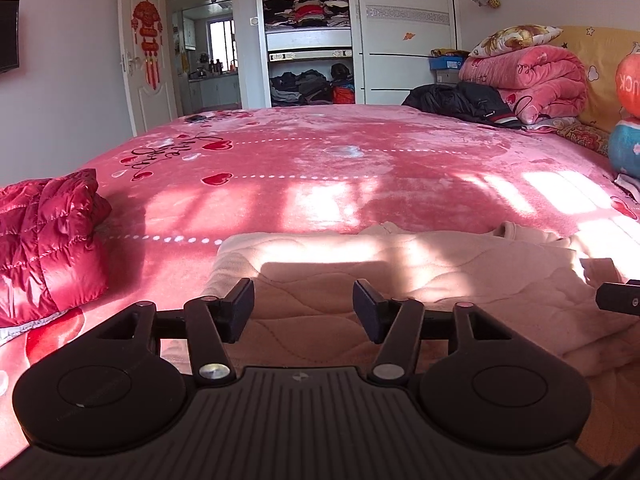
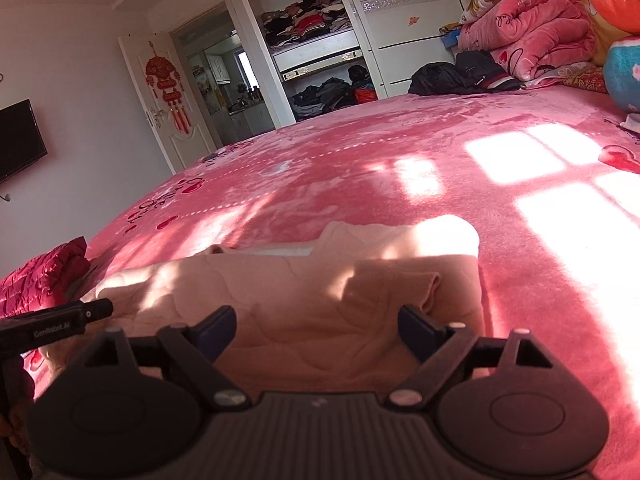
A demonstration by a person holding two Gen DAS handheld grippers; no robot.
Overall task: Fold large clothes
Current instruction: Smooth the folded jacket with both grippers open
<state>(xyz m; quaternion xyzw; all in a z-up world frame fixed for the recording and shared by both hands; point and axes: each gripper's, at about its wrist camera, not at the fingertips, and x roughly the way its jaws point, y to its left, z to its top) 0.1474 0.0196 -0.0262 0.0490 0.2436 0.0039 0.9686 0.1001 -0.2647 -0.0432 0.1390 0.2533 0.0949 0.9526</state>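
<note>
A pale pink quilted garment (image 1: pixel 440 276) lies folded on the pink bed blanket (image 1: pixel 320 168), near its front edge. My left gripper (image 1: pixel 304 306) stands open over the garment's left part, with only flat cloth showing between its fingers. In the right wrist view the same garment (image 2: pixel 280 292) fills the foreground, a sleeve or flap folded across its right side. My right gripper (image 2: pixel 316 328) is open wide over that part, gripping nothing. Each gripper shows in the other's view: the right one's tip (image 1: pixel 618 298) at the edge, the left one (image 2: pixel 80 312) at the left.
A red down jacket (image 1: pixel 44 240) is bunched on the bed to the left. Black clothes (image 1: pixel 460 104) and a rolled pink quilt (image 1: pixel 532 80) sit at the far right by the headboard, with plush toys (image 1: pixel 626 152). An open wardrobe (image 1: pixel 308 40) stands beyond the bed.
</note>
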